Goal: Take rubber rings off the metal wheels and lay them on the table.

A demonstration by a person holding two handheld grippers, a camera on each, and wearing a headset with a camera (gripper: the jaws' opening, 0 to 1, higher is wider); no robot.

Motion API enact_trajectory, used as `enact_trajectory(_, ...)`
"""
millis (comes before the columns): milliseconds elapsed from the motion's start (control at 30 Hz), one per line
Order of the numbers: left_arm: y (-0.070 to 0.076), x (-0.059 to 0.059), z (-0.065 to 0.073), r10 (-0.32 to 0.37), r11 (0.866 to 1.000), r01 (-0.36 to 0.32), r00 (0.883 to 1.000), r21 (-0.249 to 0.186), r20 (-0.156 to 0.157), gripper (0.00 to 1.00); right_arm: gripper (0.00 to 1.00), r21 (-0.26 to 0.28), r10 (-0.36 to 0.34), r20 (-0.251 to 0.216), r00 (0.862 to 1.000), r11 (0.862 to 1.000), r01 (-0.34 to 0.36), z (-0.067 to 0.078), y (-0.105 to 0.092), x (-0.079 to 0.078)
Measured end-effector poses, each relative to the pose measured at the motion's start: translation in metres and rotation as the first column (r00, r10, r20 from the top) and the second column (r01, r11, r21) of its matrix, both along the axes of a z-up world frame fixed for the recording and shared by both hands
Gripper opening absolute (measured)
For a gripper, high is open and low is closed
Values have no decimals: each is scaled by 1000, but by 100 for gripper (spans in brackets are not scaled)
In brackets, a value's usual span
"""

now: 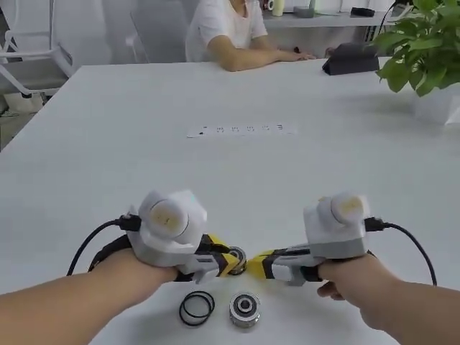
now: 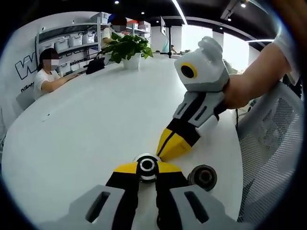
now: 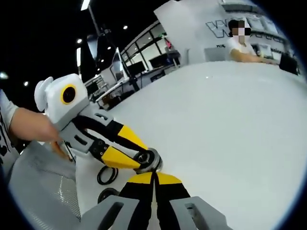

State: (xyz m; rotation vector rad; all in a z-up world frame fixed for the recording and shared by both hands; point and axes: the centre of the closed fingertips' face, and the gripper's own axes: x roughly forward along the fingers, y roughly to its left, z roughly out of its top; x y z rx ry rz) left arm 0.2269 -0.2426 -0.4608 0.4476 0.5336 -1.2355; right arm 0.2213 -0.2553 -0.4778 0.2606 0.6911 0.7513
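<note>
Left gripper [image 2: 147,168]: jaws clamped on a metal wheel [image 2: 147,164], one yellow tip on each side of it.
Right gripper [image 3: 154,178]: jaws pressed together, yellow tips meeting. The tip end touches the rim of the held wheel from the opposite side. I cannot tell whether any rubber is caught between the tips.
Held wheel, position: between the two grippers, low over the near edge of the table [image 1: 237,165], in front of the person's hands.
Rubber rings [image 1: 196,307]: thin black loops, seemingly two and overlapping. They lie flat on the table nearer the edge than the grippers, below the left gripper in the head view.
Second wheel [image 1: 245,309]: flat on the table, just beside the rings on their right and clear of both grippers.
Far side: a seated person [image 1: 230,32] with forearms on the table, a dark case [image 1: 351,59] nearby, and a potted plant [image 1: 424,43] at the far right corner.
</note>
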Motion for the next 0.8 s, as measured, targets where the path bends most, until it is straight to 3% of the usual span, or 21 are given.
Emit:
enact_trajectory(67,0,0,0,2,1000,-2,1000,1,0,7,0,53,-43,0,999,998,43,5,-3,4)
enact_trajectory(133,0,0,0,5,1000,-5,1000,0,-1,7,0,93,-62,-30,998,994,65,6,-5,4)
enact_trajectory(200,0,0,0,7,1000,-7,1000,0,-2,7,0,96,-59,-26,998,993,61,6,-5,4)
enact_trajectory(267,0,-1,0,11,1000,-11,1000,2,-6,7,0,136,-72,-28,997,988,75,10,-3,5)
enact_trajectory(367,-1,-2,0,15,1000,-14,1000,9,-3,7,0,145,-69,-37,997,987,73,10,-2,3)
enact_trajectory(467,-1,-1,0,15,1000,-15,1000,8,-1,7,0,190,-72,-54,996,978,81,13,0,2)
enact_trajectory(567,-1,-1,0,10,1000,-10,1000,12,4,7,0,160,-45,-30,999,986,49,14,0,1)
enact_trajectory(800,-1,-1,-1,14,1000,-14,1000,11,14,7,0,190,-29,-35,999,981,35,19,10,-1)
